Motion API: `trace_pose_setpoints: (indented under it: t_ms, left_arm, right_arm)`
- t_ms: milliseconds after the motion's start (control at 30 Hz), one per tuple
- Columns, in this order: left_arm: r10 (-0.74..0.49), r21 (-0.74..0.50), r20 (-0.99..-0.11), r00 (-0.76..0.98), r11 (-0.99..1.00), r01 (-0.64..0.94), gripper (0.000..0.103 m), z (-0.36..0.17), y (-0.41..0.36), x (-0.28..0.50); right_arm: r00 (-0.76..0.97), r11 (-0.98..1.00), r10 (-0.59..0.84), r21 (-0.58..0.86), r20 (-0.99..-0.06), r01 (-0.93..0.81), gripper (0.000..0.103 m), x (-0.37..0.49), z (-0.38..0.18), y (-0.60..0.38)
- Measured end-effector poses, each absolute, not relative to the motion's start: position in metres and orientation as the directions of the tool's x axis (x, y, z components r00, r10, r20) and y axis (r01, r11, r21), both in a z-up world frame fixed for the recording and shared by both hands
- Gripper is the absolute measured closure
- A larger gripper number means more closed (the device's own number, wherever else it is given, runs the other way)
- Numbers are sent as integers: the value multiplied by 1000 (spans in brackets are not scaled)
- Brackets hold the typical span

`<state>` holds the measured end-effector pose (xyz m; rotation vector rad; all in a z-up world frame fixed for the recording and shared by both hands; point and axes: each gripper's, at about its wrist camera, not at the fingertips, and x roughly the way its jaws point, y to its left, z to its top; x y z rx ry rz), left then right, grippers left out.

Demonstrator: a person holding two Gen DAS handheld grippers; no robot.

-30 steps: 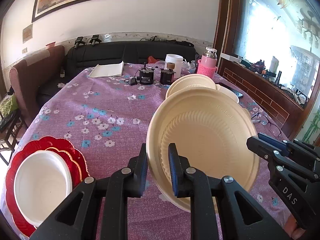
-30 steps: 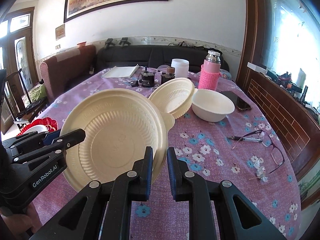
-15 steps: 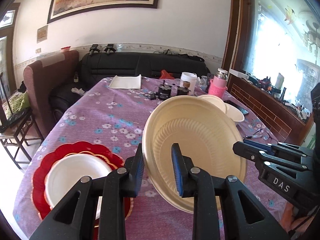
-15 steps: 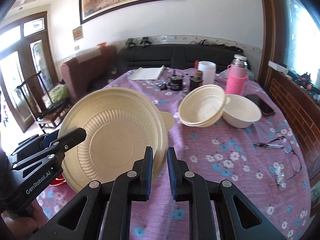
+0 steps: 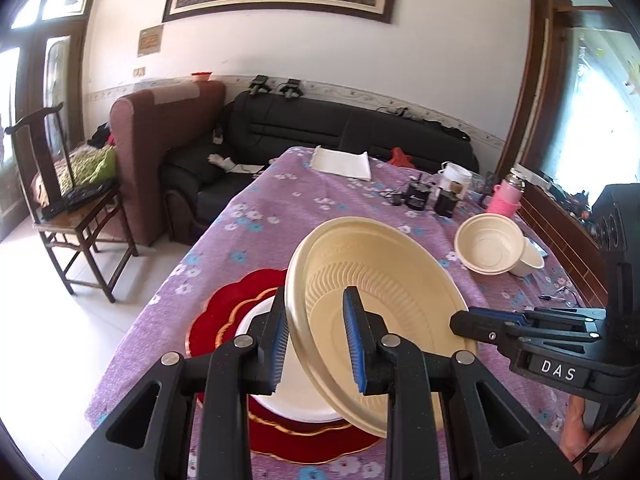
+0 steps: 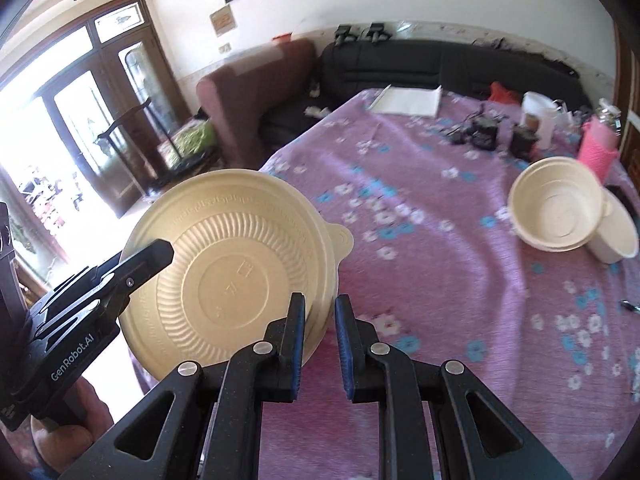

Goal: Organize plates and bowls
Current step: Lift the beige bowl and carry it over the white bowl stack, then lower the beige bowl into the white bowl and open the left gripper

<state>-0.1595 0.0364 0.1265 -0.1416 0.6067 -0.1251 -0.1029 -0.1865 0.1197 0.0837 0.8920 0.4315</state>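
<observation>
Black left gripper [image 5: 318,342] and right gripper [image 6: 318,344] each clamp an opposite rim of one cream plate [image 5: 384,312], held tilted above the white plate [image 5: 296,392] on red plates [image 5: 224,312]; cream bowls [image 6: 560,208] sit well apart.

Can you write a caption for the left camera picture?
Both grippers carry a cream plate above the red plates.
</observation>
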Motion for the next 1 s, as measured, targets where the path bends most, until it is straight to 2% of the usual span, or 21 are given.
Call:
trace_pose_setpoints:
  t_ms: [400,1000]
  left_arm:
    - [-157,-220,-633,758,975,19,79,87,64,-136]
    - [-145,-236,-651,745,972,-17,79,74,72,-127]
  right_arm:
    - [478,908,388,237,-788,-346,85,-85,96,-154]
    - [494,915,370,215,-787,-342,85,-82,89,-146]
